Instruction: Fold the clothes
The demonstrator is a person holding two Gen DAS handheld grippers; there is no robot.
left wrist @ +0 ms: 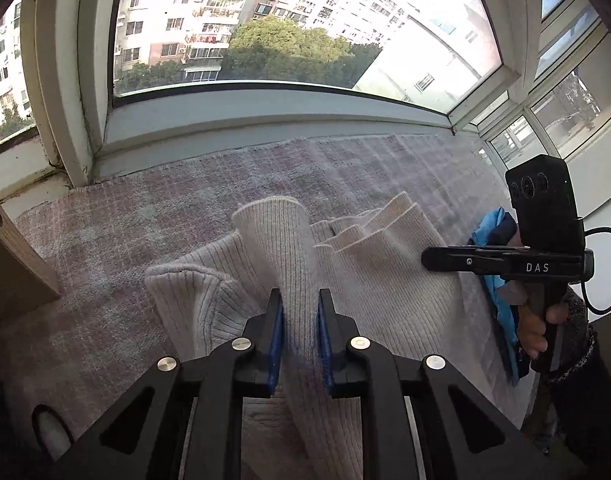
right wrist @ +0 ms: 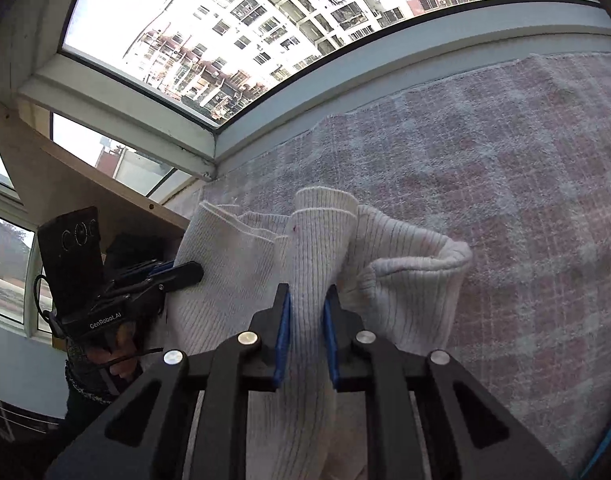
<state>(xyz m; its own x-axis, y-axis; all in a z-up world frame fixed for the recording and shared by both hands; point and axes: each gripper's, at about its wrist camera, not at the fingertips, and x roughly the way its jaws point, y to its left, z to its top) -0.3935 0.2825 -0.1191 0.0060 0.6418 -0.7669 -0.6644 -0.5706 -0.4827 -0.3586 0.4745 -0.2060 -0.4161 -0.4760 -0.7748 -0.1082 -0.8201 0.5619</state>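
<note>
A cream ribbed knit sweater (left wrist: 377,264) lies bunched on a pink checked towel (left wrist: 185,208). My left gripper (left wrist: 299,296) is shut on a raised fold of the knit that runs between its blue pads. In the right wrist view, my right gripper (right wrist: 307,292) is likewise shut on a lifted fold of the sweater (right wrist: 405,280), whose cuff edges stand up beyond the fingertips. Each gripper shows in the other's view: the right gripper (left wrist: 429,258) comes in from the right, held by a hand, and the left gripper (right wrist: 193,270) from the left. The sweater's near part is hidden under the grippers.
The towel (right wrist: 525,180) covers a sill below a large window frame (left wrist: 265,108). A wooden panel (left wrist: 13,264) stands at the left edge. Blue cloth (left wrist: 489,232) lies by the hand holding the right gripper. The towel is bare towards the window.
</note>
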